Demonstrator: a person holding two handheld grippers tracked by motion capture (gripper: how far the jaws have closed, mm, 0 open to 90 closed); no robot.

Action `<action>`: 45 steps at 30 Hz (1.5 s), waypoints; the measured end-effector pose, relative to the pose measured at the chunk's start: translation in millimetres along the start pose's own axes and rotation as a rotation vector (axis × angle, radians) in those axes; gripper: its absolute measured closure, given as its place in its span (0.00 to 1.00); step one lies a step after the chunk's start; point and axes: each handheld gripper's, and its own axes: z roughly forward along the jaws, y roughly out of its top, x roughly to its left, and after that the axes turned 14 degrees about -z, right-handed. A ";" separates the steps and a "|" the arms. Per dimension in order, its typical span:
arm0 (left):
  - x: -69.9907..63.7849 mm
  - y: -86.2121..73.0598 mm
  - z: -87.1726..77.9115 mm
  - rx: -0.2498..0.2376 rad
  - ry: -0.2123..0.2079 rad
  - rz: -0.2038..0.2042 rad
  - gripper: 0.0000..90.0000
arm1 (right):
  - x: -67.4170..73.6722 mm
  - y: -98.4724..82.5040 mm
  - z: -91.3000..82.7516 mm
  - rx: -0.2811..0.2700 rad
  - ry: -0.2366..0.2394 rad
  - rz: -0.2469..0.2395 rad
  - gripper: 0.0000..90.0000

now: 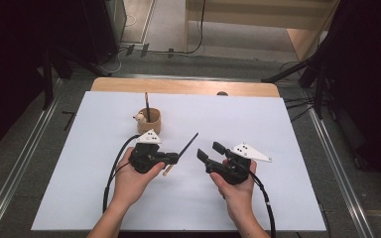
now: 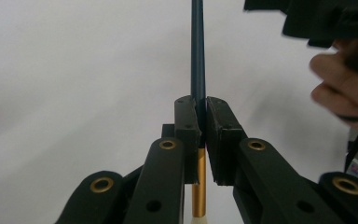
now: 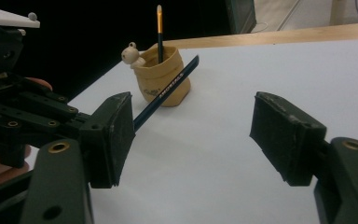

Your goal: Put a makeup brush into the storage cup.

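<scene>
Holding a dark blue pencil point(image 1: 186, 147) w/ my left gripper point(image 1: 174, 157), jaws clamped tight on the shaft just above its gold ferrule; in the left gripper view the pencil point(image 2: 198, 56) runs straight up the middle of the frame from between the pads, gold band and pale eraser end poking out below at bottom centre. In the high view that pencil sits centre frame, slanting up and to the right, tip in the air above the white table point(image 1: 278, 198), eraser end down by my left hand point(image 1: 134, 181). My right gripper point(image 1: 209, 151) is just right of centre, jaws apart w/ nothing between them, pointing left toward the pencil but not touching it; right hand point(image 1: 235, 191) below it. In the right gripper view the two black pads point(image 3: 286, 135) stand well apart, bare table between, and the pencil point(image 3: 168, 93) crosses diagonally behind the left-hand pad, printed lettering on its side too small to read. Farther back, upper left of centre, a tan cup point(image 3: 165, 77) stands upright w/ a second pencil point(image 3: 159, 32) in it, eraser end up, and a small pale figure point(image 3: 131, 53) on its rim. Same cup point(image 1: 149, 121) in the high view is above my left gripper, near but apart.
</scene>
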 end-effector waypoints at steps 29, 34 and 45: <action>-24.7 -19.7 18.6 -0.238 -0.100 0.100 0.94 | -1.6 -8.4 -1.8 -0.153 0.150 0.229 0.69; -27.9 -22.0 19.7 -0.264 -0.093 0.112 0.94 | -0.4 -9.1 -1.4 -0.152 0.174 0.267 0.74; -32.4 -24.7 23.5 -0.269 -0.109 0.129 0.94 | -1.2 -13.2 2.7 -0.134 0.224 0.332 0.81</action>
